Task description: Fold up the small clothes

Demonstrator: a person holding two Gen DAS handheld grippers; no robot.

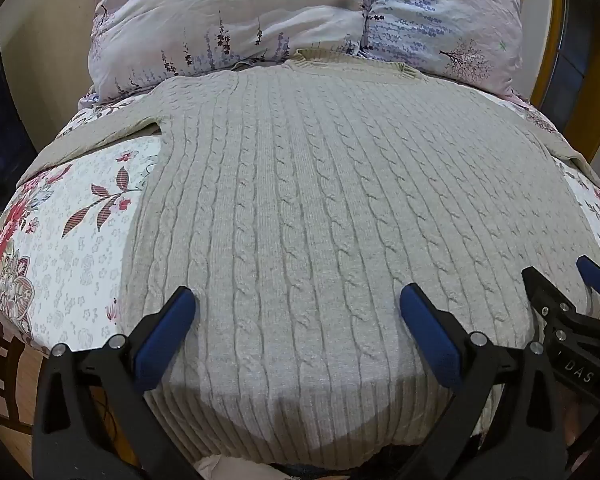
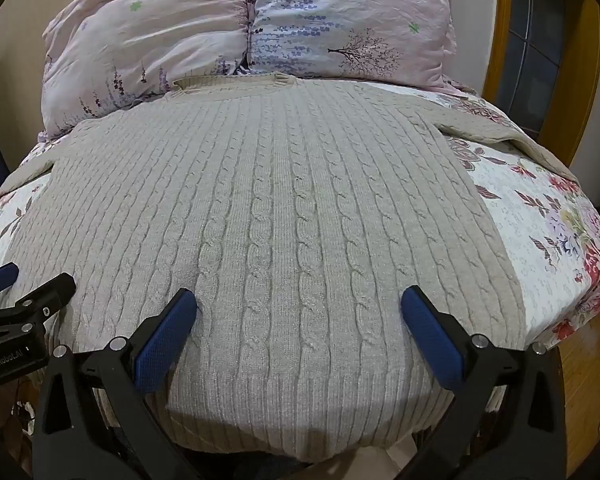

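nothing is folded yet: the grey sweater [image 1: 300, 220] lies spread flat on the flowered bedsheet [image 1: 68, 248], sleeves out, collar by the pillow [image 1: 260, 12], while the left gripper [image 1: 298, 312] and right gripper [image 2: 299, 312] hover wide and empty above its hem.

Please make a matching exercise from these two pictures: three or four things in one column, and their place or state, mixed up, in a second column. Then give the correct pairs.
Things:
1. sweater
2. pillow
3. bedsheet
4. left claw

Place or state:
A. open, above the hem
B. at the far end, behind the collar
C. spread flat, sleeves out to both sides
D. flower print, under the knitwear

Pairs: 1-C, 2-B, 3-D, 4-A
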